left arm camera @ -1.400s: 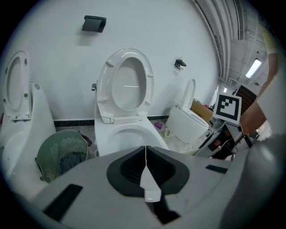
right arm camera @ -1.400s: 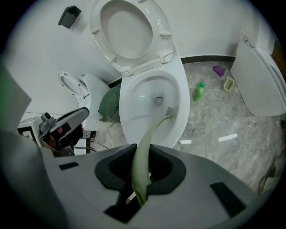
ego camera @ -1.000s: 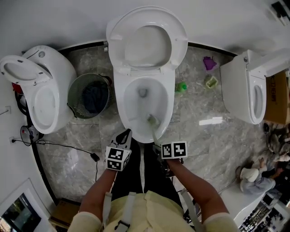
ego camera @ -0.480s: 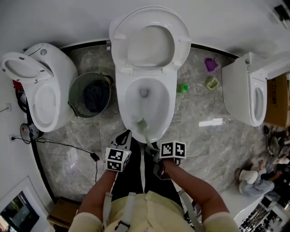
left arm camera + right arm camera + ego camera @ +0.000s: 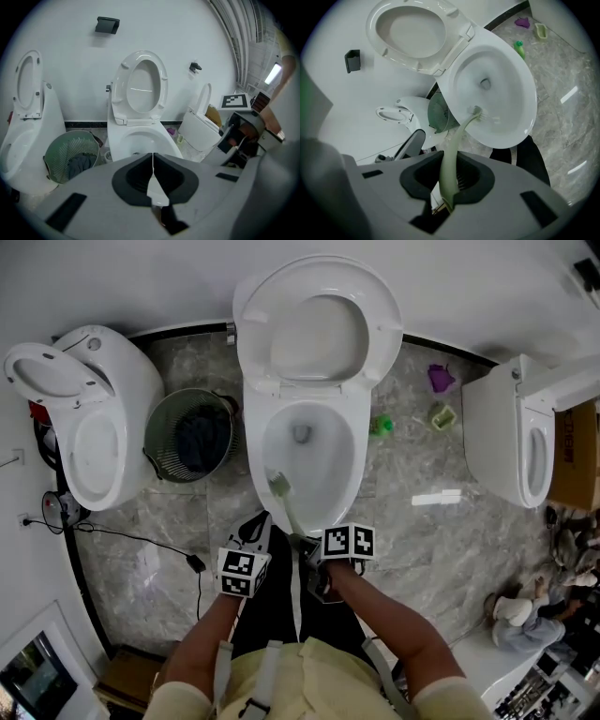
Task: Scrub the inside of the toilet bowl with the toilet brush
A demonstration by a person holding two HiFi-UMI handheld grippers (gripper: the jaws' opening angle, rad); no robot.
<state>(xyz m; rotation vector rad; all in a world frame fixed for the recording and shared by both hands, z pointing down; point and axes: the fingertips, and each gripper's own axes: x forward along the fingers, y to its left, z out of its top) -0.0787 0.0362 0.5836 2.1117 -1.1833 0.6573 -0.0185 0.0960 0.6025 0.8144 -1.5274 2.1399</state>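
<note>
The white toilet bowl [image 5: 341, 486] stands in the middle with its seat and lid [image 5: 318, 324] raised. My right gripper [image 5: 314, 554] is shut on the pale green toilet brush [image 5: 286, 502] handle [image 5: 451, 164]. The brush head [image 5: 480, 112] rests against the bowl's inner wall on the near left side, short of the drain [image 5: 300, 433]. My left gripper [image 5: 255, 532] is shut with nothing between its jaws [image 5: 153, 171], held just in front of the bowl's [image 5: 140, 140] front rim.
A second toilet [image 5: 89, 432] stands at the left and a third [image 5: 511, 432] at the right. A green mesh bin [image 5: 192, 437] with dark cloth sits between left toilet and bowl. Small green and purple items [image 5: 438, 379] lie on the marble floor. A cable [image 5: 122, 540] runs at left.
The brush head has swept from the bowl's near right side across to its near left side. My right gripper has shifted left with it. The left gripper has stayed put.
</note>
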